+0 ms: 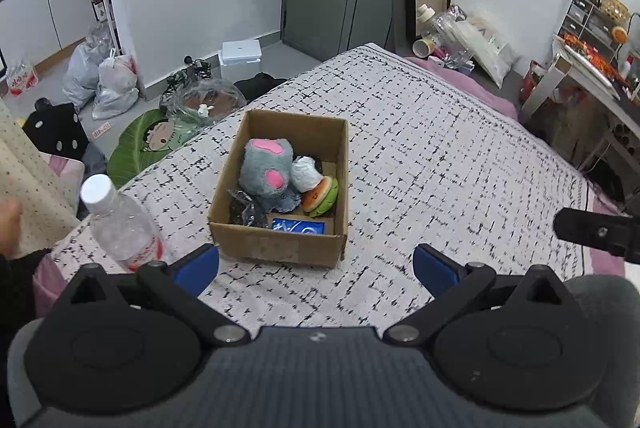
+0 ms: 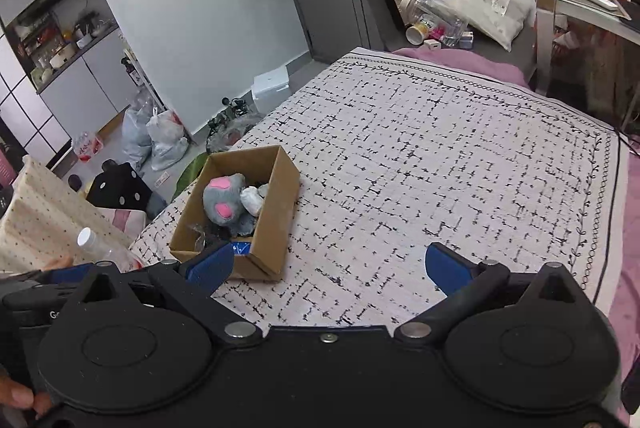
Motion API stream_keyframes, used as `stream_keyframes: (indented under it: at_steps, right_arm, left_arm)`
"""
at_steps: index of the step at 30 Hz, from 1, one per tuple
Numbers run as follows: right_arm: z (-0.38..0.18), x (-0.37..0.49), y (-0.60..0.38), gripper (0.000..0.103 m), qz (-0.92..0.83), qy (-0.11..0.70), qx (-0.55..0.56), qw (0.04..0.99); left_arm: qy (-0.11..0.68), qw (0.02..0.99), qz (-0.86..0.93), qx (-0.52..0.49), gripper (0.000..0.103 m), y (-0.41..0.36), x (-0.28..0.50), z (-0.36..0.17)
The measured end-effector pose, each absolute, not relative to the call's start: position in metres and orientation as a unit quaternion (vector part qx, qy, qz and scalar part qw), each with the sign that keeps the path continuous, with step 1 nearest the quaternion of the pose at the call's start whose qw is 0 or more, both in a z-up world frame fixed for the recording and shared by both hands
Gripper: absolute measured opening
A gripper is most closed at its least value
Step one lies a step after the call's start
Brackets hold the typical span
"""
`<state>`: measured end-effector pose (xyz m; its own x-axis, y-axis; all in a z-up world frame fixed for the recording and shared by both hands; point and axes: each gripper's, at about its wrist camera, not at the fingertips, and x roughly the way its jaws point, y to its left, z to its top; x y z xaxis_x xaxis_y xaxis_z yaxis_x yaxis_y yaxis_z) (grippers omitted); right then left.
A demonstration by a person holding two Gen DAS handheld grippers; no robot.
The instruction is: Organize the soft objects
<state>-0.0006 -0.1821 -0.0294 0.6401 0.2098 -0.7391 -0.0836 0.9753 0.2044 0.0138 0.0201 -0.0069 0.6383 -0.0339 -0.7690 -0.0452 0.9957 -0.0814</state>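
An open cardboard box [image 1: 276, 244] [image 2: 276, 204] stands on the patterned bed cover. Inside lie a grey plush with pink pads [image 1: 266, 166] [image 2: 222, 198], a white wrapped bundle [image 1: 306, 172] [image 2: 251, 197], a burger plush [image 1: 322, 196], a blue packet [image 1: 298, 226] and dark crinkled plastic [image 1: 246, 210]. My left gripper [image 1: 316, 268] is open and empty, just in front of the box. My right gripper [image 2: 330, 264] is open and empty, to the right of the box over bare cover.
A clear plastic water bottle [image 1: 120, 224] [image 2: 94, 246] stands at the bed's left edge. The bed cover [image 1: 440, 156] stretches right and back. The floor to the left holds bags, a green leaf cushion [image 1: 140, 144] and a black stool. A desk [image 1: 592, 76] stands at right.
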Motion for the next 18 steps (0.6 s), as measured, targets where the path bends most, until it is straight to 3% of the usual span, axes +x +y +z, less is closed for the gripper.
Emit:
stream_keyframes:
  at_steps: [18]
  right_arm:
    - [-0.024,-0.039,-0.196,0.103,0.074,0.402,0.074,0.910]
  left_arm:
    - [0.411,0.911,-0.026,-0.010,0.102,0.003,-0.021,0.004]
